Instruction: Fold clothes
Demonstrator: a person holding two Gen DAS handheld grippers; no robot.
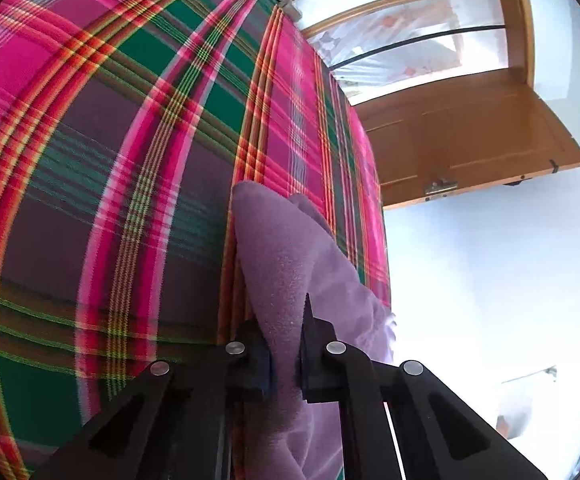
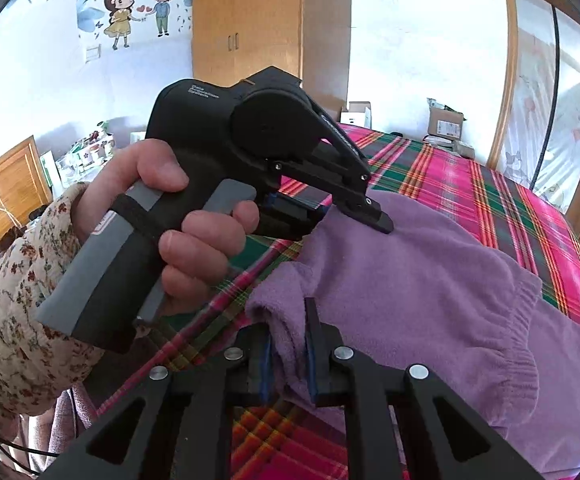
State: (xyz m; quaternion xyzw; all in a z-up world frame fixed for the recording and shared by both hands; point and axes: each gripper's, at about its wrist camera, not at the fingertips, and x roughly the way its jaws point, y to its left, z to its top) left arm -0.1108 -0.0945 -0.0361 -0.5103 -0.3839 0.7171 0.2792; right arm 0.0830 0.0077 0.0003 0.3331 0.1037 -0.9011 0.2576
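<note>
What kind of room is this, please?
Probably a bedroom in a home: a bed under a plaid sheet, a wooden wardrobe against the wall, and a cartoon couple sticker above.

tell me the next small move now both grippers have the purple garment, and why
Probably lift both together and carry the pinched edge across toward the ribbed hem. The left gripper and right gripper are each shut on the purple garment, which lies rumpled on the plaid bed, not yet folded.
</note>
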